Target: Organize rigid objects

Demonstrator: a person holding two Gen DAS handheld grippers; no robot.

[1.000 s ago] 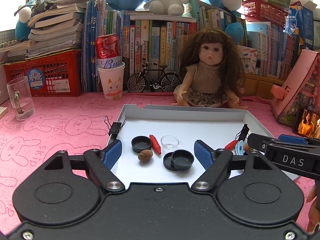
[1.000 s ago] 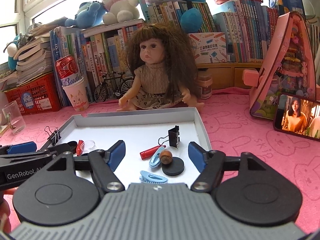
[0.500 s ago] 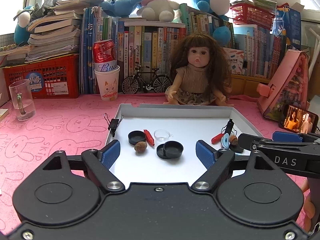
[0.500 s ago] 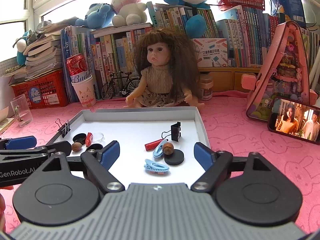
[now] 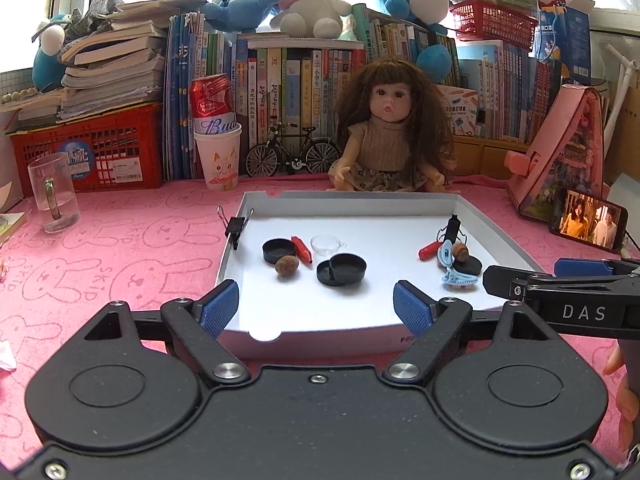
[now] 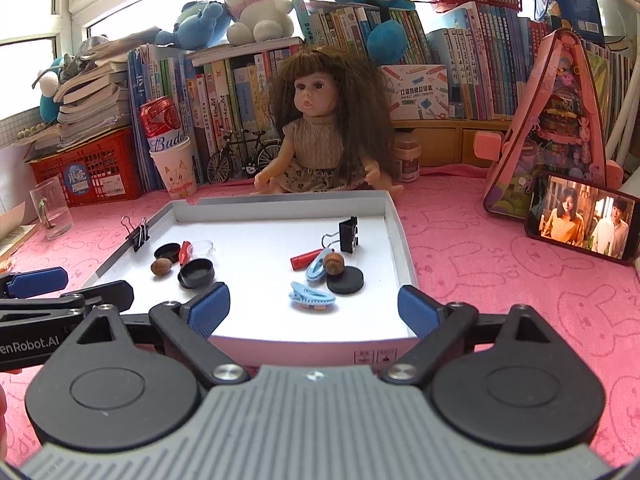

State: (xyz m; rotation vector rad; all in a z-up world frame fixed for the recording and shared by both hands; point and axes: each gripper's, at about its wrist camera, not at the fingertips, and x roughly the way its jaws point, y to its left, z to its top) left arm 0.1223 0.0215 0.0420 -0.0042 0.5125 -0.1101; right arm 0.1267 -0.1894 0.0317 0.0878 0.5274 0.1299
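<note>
A white shallow box [image 5: 348, 200] [image 6: 396, 220] on the pink mat holds small items. On its left: black caps [image 5: 342, 269] [image 6: 196, 273], a nut [image 5: 287, 266] [image 6: 161, 267], a red piece [image 5: 302, 249], a clear cup [image 5: 325, 243]. On its right: blue hair clips [image 6: 311, 298] [image 5: 459, 279], a nut [image 6: 333, 262], a black disc [image 6: 345, 280], a red piece [image 6: 305, 258], a binder clip [image 6: 348, 234]. Another binder clip [image 5: 235, 227] [image 6: 138, 231] grips the left wall. My left gripper [image 5: 316, 312] and right gripper [image 6: 314, 310] are open and empty at the box's near edge.
A doll [image 5: 390, 128] sits behind the box. A paper cup with a can [image 5: 216, 140], a glass mug [image 5: 52, 192], a red crate [image 5: 88, 148] and books stand at the back. A phone [image 6: 582, 222] and pink toy house [image 6: 552, 120] are on the right.
Both grippers have drawn back from over the box to its near edge. Both stay open and empty; the items in the box have not moved.
</note>
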